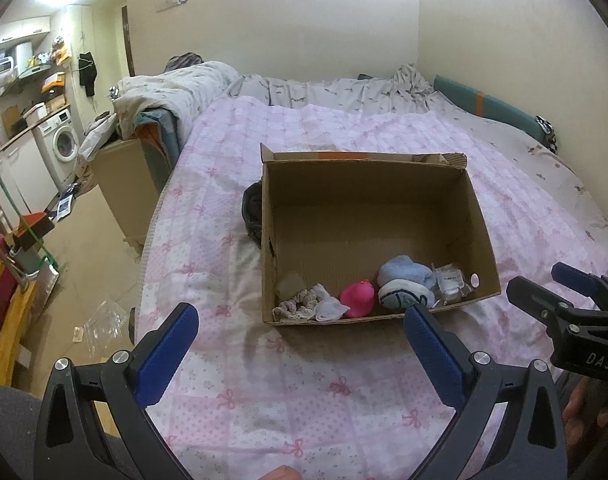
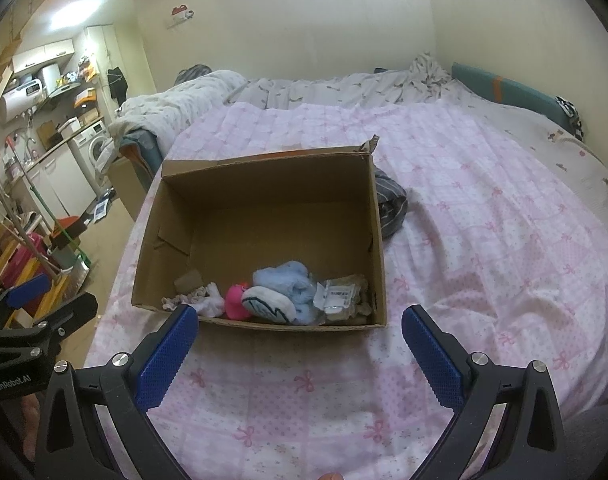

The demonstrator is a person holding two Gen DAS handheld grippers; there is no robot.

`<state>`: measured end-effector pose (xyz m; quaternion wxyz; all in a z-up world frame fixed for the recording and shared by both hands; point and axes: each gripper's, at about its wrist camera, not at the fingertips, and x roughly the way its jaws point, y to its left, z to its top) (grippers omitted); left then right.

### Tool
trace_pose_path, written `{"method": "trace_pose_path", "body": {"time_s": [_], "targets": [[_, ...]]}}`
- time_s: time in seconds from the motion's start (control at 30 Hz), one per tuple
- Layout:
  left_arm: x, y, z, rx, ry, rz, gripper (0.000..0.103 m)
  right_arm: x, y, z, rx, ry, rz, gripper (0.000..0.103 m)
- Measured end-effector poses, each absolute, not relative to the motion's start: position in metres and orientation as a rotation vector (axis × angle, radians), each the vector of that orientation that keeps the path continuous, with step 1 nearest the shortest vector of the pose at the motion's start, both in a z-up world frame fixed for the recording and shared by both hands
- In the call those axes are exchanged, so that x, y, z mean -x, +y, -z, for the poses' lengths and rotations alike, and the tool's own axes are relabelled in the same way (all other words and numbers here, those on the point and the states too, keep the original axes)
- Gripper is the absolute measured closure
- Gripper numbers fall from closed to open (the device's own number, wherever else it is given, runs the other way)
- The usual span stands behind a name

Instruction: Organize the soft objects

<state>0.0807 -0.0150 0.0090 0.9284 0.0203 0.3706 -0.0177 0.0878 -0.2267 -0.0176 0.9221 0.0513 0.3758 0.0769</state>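
An open cardboard box (image 1: 368, 216) is seen resting on a bed covered with a pink bow-patterned quilt (image 1: 304, 392). The soft objects are gathered along the box's near wall, at the six o'clock side of its floor. From nine o'clock toward three o'clock in the left wrist view, a patterned scrunchie (image 1: 295, 306) is followed by a white sock (image 1: 328, 307) touching it, a pink plush toy (image 1: 357, 298), a white-and-blue slipper-like item (image 1: 404, 298) and, just behind it toward twelve o'clock, a light blue fluffy item (image 1: 404, 272). A clear plastic packet with a label (image 1: 451, 282) is lodged in the near corner at three o'clock. The rest of the box floor toward twelve o'clock is bare cardboard. A dark striped garment (image 2: 390, 204) is seen on the quilt touching the box's outer wall, at three o'clock of the box in the right wrist view. The left gripper (image 1: 299, 344) is held above the quilt at six o'clock of the box, its blue-padded fingers spread wide apart with nothing between them. The right gripper (image 2: 299, 344) is likewise held short of the box's near wall, fingers wide apart and nothing grasped. A washing machine (image 1: 61, 144) is visible at nine o'clock, well apart from the bed.
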Motion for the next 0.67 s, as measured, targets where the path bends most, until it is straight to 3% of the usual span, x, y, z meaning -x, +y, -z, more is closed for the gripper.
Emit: {"method": "trace_pose_path", "body": {"time_s": [0.67], "targets": [[-0.0817, -0.0132, -0.0069, -0.036, 0.765, 0.029, 0.000, -0.0877, -0.2267, 0.0177, -0.104, 0.775, -0.155, 0.000]]}}
